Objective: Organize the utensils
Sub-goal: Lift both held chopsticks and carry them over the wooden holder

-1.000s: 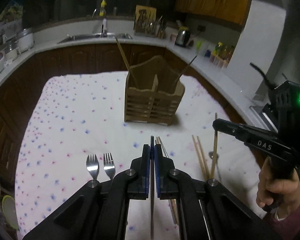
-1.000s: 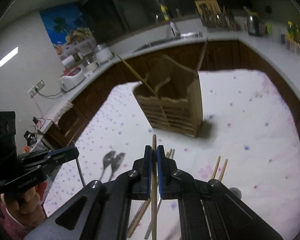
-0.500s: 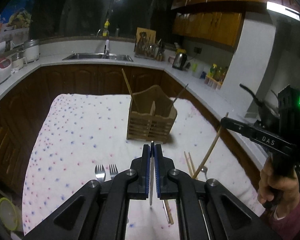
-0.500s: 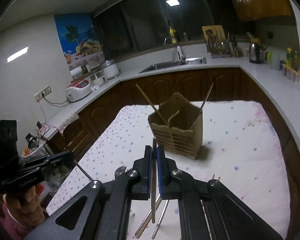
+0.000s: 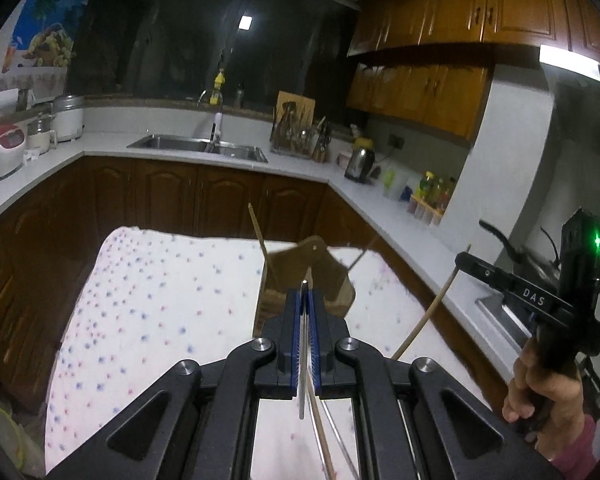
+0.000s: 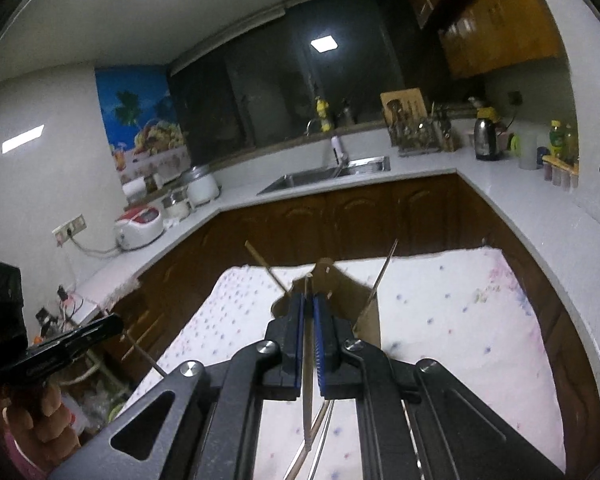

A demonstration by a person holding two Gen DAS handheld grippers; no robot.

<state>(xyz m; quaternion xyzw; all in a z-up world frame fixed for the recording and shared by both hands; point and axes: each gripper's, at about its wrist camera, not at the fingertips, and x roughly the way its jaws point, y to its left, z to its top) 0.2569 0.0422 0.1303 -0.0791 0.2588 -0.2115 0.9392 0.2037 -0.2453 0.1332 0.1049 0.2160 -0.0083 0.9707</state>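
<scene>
My left gripper [image 5: 305, 292] is shut on a thin metal utensil [image 5: 302, 396] held upright, above the table. My right gripper [image 6: 308, 300] is shut on a wooden chopstick [image 6: 308, 392]; in the left wrist view it [image 5: 460, 258] stands at the right with the chopstick [image 5: 432, 308] slanting down. The wooden utensil holder [image 5: 332, 276] stands on the dotted cloth just beyond both grippers, with a chopstick [image 5: 260, 236] and a metal stick [image 5: 362, 256] standing in it. The holder also shows in the right wrist view [image 6: 352, 292].
The white dotted tablecloth [image 5: 148, 304] covers the table. Loose utensils [image 5: 332, 440] lie on it below the grippers. A counter with a sink [image 5: 198, 146], kettle [image 5: 358, 164] and rice cooker [image 5: 0, 152] runs round behind. Dark cabinets [image 5: 160, 200] stand beyond the table's far edge.
Both grippers have risen well above the table, each carrying its utensil, and tilted up toward the holder. The forks on the cloth have dropped out of view.
</scene>
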